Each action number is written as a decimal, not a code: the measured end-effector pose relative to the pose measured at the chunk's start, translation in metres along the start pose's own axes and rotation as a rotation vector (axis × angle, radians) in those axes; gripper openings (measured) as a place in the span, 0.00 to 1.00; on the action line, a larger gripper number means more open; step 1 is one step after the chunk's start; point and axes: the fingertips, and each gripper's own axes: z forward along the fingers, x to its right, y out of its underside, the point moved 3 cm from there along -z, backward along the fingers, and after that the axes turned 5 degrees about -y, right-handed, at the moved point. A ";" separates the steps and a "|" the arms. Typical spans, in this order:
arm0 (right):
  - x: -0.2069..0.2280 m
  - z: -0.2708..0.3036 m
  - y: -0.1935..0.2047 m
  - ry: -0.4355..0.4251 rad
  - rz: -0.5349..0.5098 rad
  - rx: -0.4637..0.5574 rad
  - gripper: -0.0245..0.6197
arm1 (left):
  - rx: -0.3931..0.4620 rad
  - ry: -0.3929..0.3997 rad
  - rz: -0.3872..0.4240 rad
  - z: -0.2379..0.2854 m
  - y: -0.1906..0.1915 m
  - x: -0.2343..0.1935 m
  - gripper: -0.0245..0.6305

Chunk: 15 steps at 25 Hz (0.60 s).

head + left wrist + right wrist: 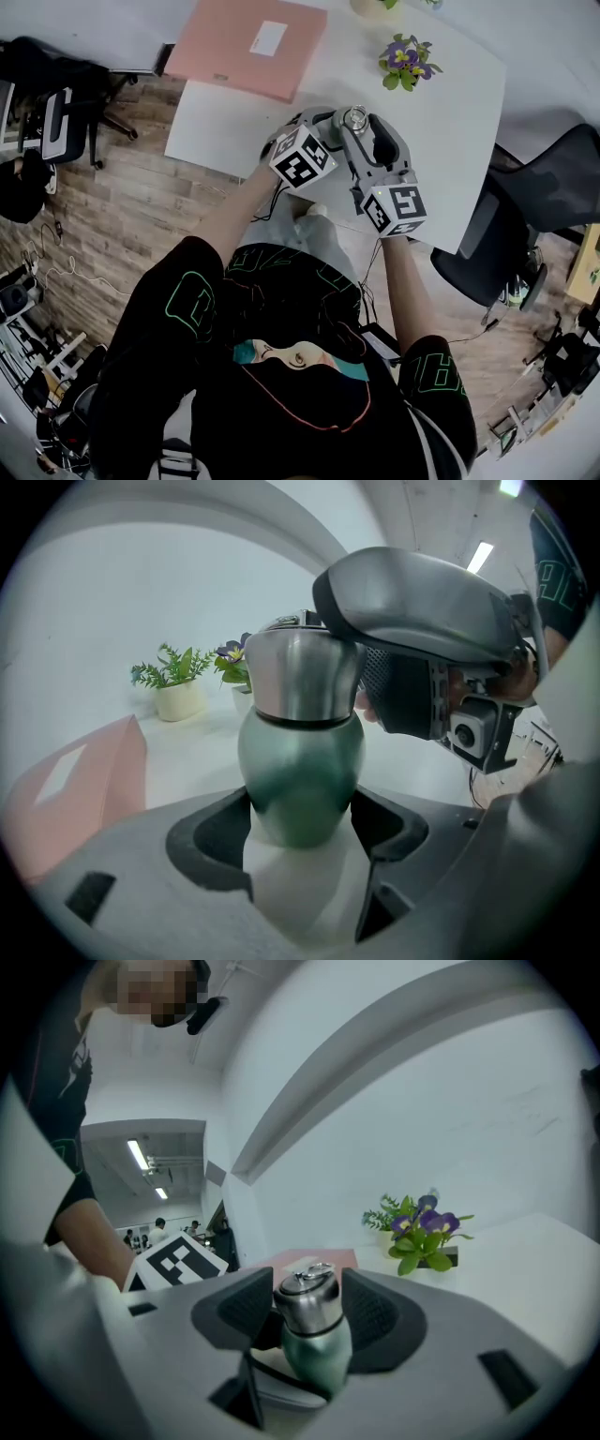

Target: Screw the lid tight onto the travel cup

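With my left tongs (305, 834) clamped on the belly of the travel cup (300, 761) and my right tongs (309, 1316) pinching its lid (305, 1299) just above them, I fear a tilted twist cross-threading it, or the smooth cup spinning in the lower grip.

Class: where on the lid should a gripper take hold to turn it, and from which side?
Take the lid by its straight steel wall, above the dark seam, coming level from the side, as the right gripper does. Its top is domed and carries a loop; the left gripper clamps the cup by its green belly below.
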 end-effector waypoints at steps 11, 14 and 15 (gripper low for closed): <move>0.004 0.005 0.004 -0.326 -0.157 -0.199 0.49 | 0.003 0.004 -0.006 0.000 0.000 0.001 0.56; 0.004 0.010 0.004 -0.403 -0.208 -0.247 0.50 | 0.002 0.006 -0.006 0.001 0.000 0.000 0.56; 0.005 0.012 0.004 -0.426 -0.220 -0.261 0.50 | 0.002 0.006 -0.006 0.001 0.000 0.000 0.56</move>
